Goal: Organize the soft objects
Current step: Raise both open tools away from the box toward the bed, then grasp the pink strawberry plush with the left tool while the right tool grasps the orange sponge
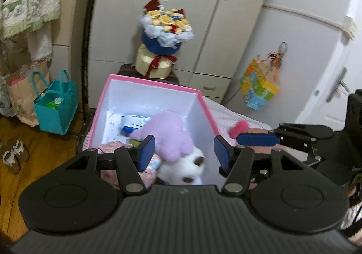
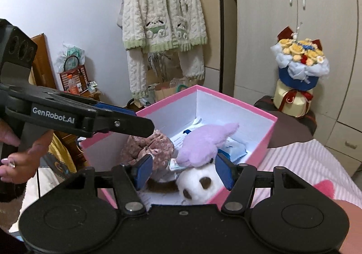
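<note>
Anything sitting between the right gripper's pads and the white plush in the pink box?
No. In the right wrist view the right gripper is open, empty, just above the white plush; only its lilac hood lies beyond the pads.

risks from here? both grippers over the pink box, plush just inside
1. The plush toy lies heaped on floral fabric and papers, so it may slump against the pink box wall.
2. The left hand-held gripper and right hand-held gripper, both open, hover close together and could collide.
</note>
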A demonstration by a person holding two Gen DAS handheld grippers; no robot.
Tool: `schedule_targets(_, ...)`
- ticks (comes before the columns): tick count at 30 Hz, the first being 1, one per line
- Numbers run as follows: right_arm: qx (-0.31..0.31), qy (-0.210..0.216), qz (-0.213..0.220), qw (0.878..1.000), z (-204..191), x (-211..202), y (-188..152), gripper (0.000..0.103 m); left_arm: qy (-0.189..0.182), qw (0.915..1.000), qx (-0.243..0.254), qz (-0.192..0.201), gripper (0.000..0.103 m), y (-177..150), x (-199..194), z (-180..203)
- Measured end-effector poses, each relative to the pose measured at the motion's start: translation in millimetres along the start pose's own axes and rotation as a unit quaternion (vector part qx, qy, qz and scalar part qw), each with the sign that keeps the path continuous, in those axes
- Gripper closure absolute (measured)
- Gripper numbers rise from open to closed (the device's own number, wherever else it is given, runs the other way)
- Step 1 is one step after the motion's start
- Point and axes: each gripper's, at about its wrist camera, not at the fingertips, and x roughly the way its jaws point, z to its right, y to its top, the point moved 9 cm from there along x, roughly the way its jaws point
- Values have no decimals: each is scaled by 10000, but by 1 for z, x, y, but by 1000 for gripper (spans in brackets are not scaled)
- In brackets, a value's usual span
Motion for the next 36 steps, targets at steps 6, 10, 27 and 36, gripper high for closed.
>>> schedule_targets(6, 5, -196, 199, 9996, 6, -41, -8, 37, -312, 9990, 309, -59, 46, -6, -21, 34)
schedule_targets(10, -36, -369, 271, 9989, 11, -66, -18, 37, -571, 9974, 419, -139, 46, -9, -30, 58)
schedule_targets(27, 211, -1278, 548, 9901, 87, -130, -77, 37, -912, 9925, 793, -154, 46, -25, 16, 165)
schedule_targets(36, 242, -1473, 492, 9876, 139, -116, -98, 37, -774, 9945, 681, -166, 46, -29, 78, 193)
